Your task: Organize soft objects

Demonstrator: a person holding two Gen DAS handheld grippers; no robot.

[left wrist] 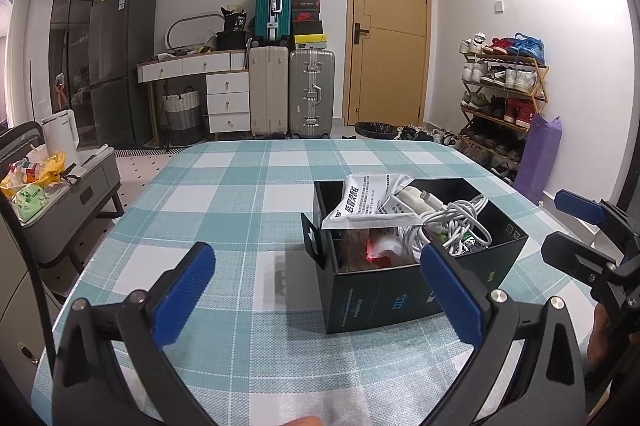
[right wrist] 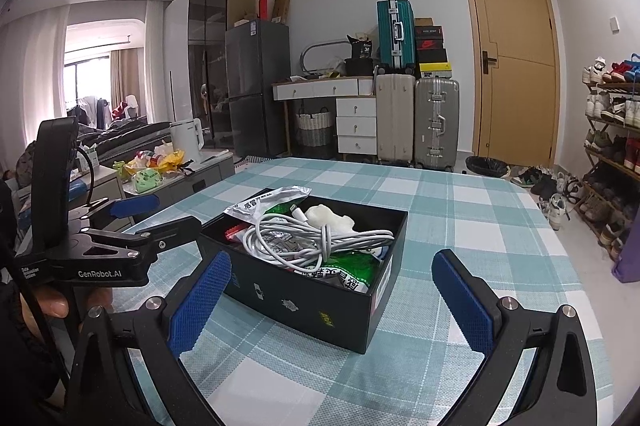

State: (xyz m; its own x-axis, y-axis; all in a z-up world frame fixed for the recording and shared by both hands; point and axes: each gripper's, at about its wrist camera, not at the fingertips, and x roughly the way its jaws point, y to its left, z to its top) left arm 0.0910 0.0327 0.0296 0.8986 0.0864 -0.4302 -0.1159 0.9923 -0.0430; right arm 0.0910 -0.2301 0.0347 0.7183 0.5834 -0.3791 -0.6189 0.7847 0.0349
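Left gripper (left wrist: 318, 286): nearest the lens in left wrist view, blue-padded fingers (left wrist: 184, 294) spread wide apart, nothing between them but tablecloth and the box's near-left corner; right finger's tip overlaps the box front in the picture, contact can't be told.
Right gripper (right wrist: 330, 300): fingers wide apart, framing the box from the near side, holding nothing. Also seen at right edge of left wrist view (left wrist: 576, 232), jaws apart.
Hand (right wrist: 56, 302): thumb visible under the left gripper body, lower left of right wrist view.
Box (left wrist: 384, 300): black cardboard, open top, sits on the table approx. centre-right, between both grippers and just ahead of them.
Contents, all inside the box:
- white cable (right wrist: 316, 240), coiled, on top of the pile
- white packet (left wrist: 366, 202), printed w/ black text, leaning up over the far-left rim
- green packet (right wrist: 352, 266), under the cable, near front-right
- white soft lump (right wrist: 328, 216), toward the far side
- red item (left wrist: 374, 250), partly buried, type unclear
Table (left wrist: 224, 178): teal-and-white check cloth.
Bkgd: suitcases (right wrist: 416, 114), door (right wrist: 516, 66), shoe rack (left wrist: 500, 98).
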